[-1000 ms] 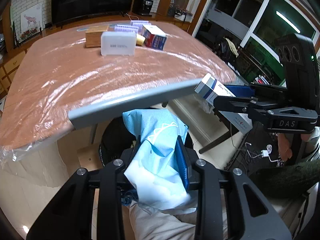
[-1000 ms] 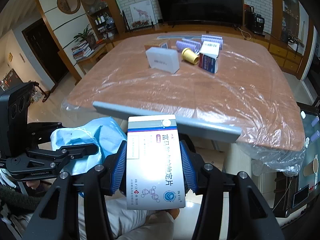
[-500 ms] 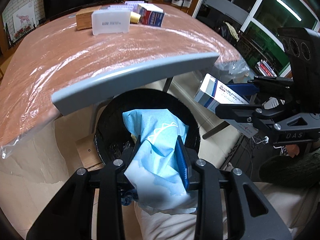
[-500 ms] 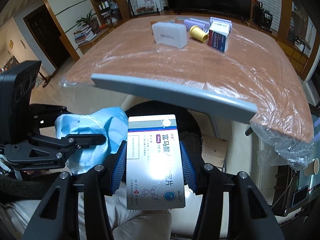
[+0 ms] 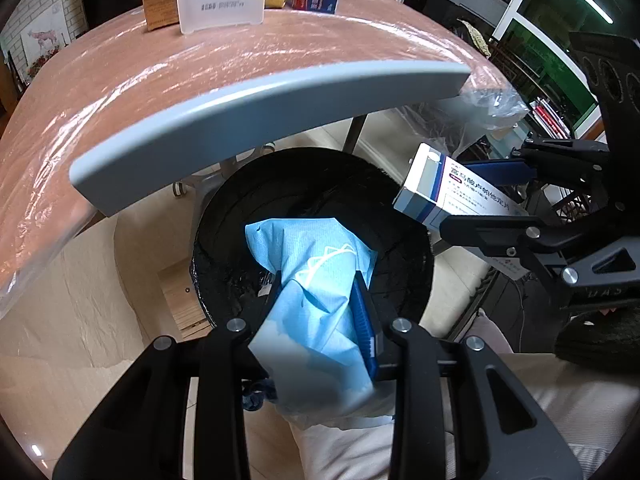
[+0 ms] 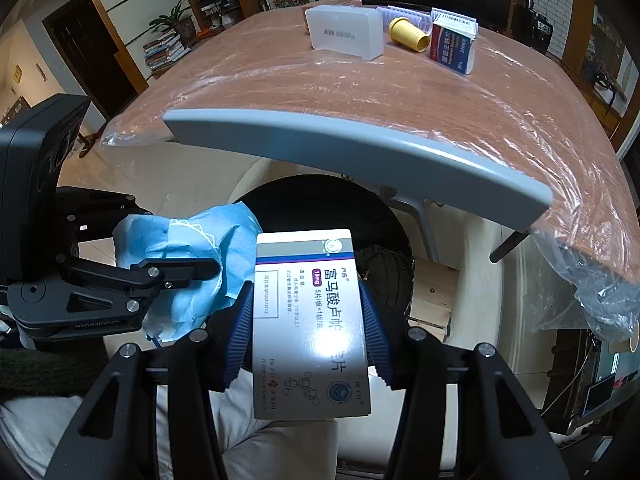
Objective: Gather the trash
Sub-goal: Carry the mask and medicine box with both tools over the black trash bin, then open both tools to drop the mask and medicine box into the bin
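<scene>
My left gripper (image 5: pixel 320 284) is shut on a crumpled blue wrapper (image 5: pixel 316 280) and holds it over the open black bin (image 5: pixel 224 208) that stands on the floor under the table edge. My right gripper (image 6: pixel 308 308) is shut on a white medicine box (image 6: pixel 308 320) and holds it beside the bin's rim; the box also shows in the left wrist view (image 5: pixel 448 196). The blue wrapper shows in the right wrist view (image 6: pixel 188 256), to the left of the box, held in the left gripper (image 6: pixel 216 270).
A grey chair back (image 5: pixel 256 120) curves just above the bin. On the plastic-covered table (image 6: pixel 400 92) stand a white case (image 6: pixel 344 32), a yellow cup (image 6: pixel 408 34), a blue and red box (image 6: pixel 454 46) and a wooden box (image 5: pixel 160 8).
Both grippers have moved down and forward over the chair back, so the black bin has come into full view beneath them. Both still hold their items.
</scene>
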A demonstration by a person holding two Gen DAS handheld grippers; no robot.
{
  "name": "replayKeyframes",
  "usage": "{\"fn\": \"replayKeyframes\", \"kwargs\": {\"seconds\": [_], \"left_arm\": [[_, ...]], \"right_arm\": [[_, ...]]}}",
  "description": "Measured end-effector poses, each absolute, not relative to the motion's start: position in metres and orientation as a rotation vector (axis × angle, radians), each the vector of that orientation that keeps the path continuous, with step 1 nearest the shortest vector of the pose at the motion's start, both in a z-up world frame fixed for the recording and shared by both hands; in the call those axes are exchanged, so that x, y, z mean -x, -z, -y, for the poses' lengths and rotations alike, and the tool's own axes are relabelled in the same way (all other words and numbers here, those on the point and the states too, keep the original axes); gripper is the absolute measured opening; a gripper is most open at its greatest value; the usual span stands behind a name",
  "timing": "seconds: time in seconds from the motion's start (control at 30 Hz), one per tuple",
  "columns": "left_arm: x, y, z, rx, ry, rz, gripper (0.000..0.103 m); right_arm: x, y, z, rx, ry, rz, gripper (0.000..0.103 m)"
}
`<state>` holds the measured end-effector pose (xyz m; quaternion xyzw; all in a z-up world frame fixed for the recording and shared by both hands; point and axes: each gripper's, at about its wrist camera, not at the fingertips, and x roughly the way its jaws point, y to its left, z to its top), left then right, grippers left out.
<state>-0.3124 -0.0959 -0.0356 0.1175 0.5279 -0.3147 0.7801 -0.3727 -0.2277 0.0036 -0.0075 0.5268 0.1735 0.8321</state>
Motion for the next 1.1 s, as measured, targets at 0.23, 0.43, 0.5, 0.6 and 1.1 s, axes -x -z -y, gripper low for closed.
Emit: {"fn": "replayKeyframes", "kwargs": {"seconds": [0.23,0.43,0.5,0.6,1.1], "left_arm": [[0.303,0.048,0.098,-0.248,0.649,-1.156,0.034],[0.297,0.054,0.101,-0.248,0.630,-1.160,0.034],[0.295,0.057,0.102,-0.250,0.624,-1.163,0.034],[0.292,0.061,0.103,-0.248,0.616,-1.167,0.034],[0.284,0.076,0.113,-0.269,0.591,-1.182,0.034]], "right_arm": [[0.364,0.011,0.225,0.004,-0.344,-1.136,0.050],[0.355,0.020,0.221,0.003,-0.327,-1.142,0.050],[0.352,0.022,0.221,-0.004,-0.323,-1.146,0.050],[0.348,0.026,0.222,-0.020,-0.315,-1.151,0.050],[0.343,0.039,0.217,0.002,-0.296,-1.162,0.050]]}}
